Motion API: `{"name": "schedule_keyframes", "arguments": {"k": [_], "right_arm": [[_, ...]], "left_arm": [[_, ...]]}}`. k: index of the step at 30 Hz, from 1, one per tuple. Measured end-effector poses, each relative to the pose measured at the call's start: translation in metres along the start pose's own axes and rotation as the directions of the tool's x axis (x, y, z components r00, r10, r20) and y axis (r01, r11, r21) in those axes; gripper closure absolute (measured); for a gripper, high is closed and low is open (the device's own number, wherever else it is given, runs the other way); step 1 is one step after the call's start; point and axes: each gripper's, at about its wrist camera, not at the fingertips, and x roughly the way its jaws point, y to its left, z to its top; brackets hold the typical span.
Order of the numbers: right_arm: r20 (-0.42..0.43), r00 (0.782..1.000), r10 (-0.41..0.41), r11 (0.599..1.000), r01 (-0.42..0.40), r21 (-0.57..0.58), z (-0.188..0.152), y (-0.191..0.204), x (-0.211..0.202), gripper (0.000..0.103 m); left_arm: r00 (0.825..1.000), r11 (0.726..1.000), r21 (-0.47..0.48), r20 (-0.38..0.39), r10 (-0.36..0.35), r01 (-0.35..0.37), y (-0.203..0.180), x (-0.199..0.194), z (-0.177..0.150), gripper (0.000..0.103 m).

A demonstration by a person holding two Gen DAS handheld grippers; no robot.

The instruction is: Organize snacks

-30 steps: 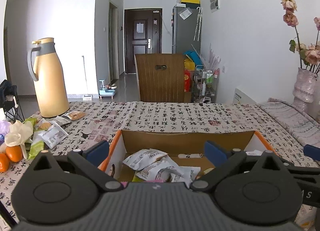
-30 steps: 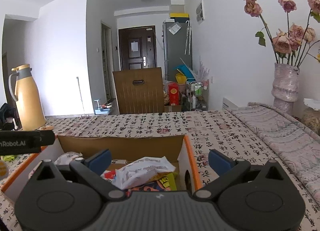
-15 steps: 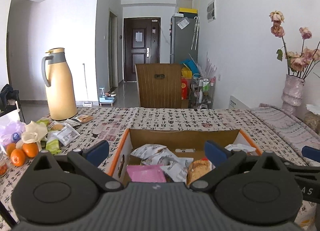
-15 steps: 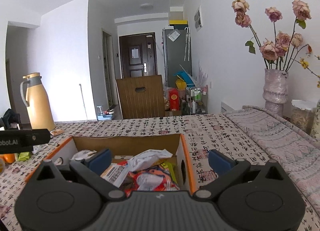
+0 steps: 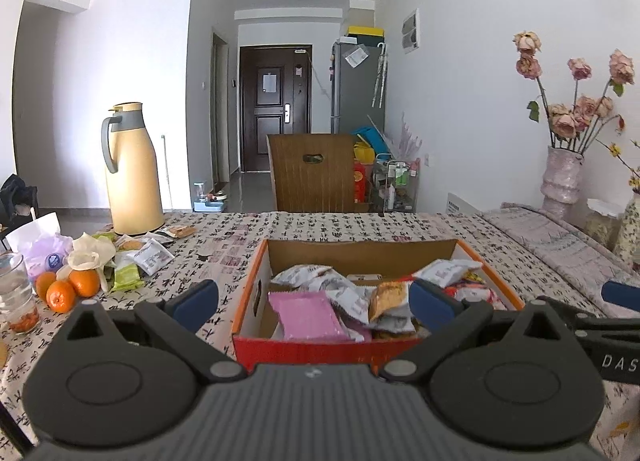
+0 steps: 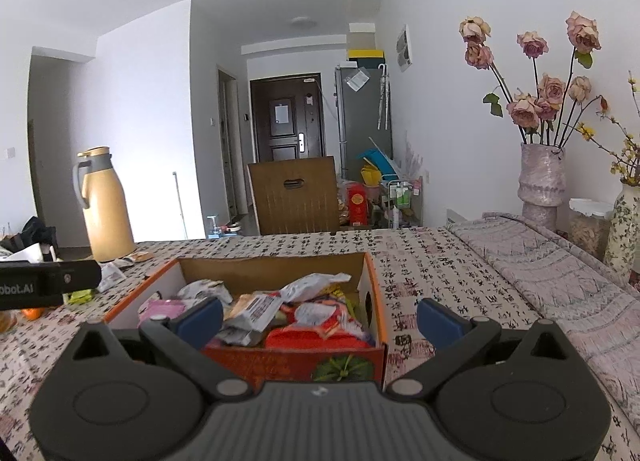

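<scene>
An open cardboard box with an orange rim (image 5: 256, 281) (image 6: 374, 289) stands on the table, full of snack packets: a pink one (image 5: 306, 315), white ones (image 5: 444, 271) and a red one (image 6: 316, 335). My left gripper (image 5: 314, 303) is open and empty, just in front of the box's near left side. My right gripper (image 6: 320, 319) is open and empty, in front of the box's near right side. Several loose snack packets (image 5: 150, 257) lie at the far left by the jug.
A yellow thermos jug (image 5: 132, 169) stands at the far left. Oranges (image 5: 66, 289), a glass (image 5: 16, 293) and a white flower (image 5: 90, 255) lie near the left edge. Vases of roses (image 6: 540, 181) stand at the right. A wooden chair (image 5: 314, 171) is behind the table.
Both grippers have pulled back and risen from the box. Its whole contents and red front face now show. Both stay open and empty.
</scene>
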Motion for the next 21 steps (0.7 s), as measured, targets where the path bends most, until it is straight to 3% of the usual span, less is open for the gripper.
{"name": "schedule_keyframes", "arguments": {"k": [10,21], "right_arm": [[-0.028,0.999,0.019,1.0,-0.019,-0.003,-0.022,-0.003,-0.025,0.0],[-0.1,0.995,0.023,1.0,-0.024,-0.004,-0.05,-0.007,-0.035,0.0]], "left_arm": [[0.999,0.999,0.022,-0.036,-0.026,0.027,0.006,-0.02,-0.028,0.0],[0.992,0.999,0.023,-0.126,-0.031,0.034,0.016,-0.02,-0.062,0.0]]}}
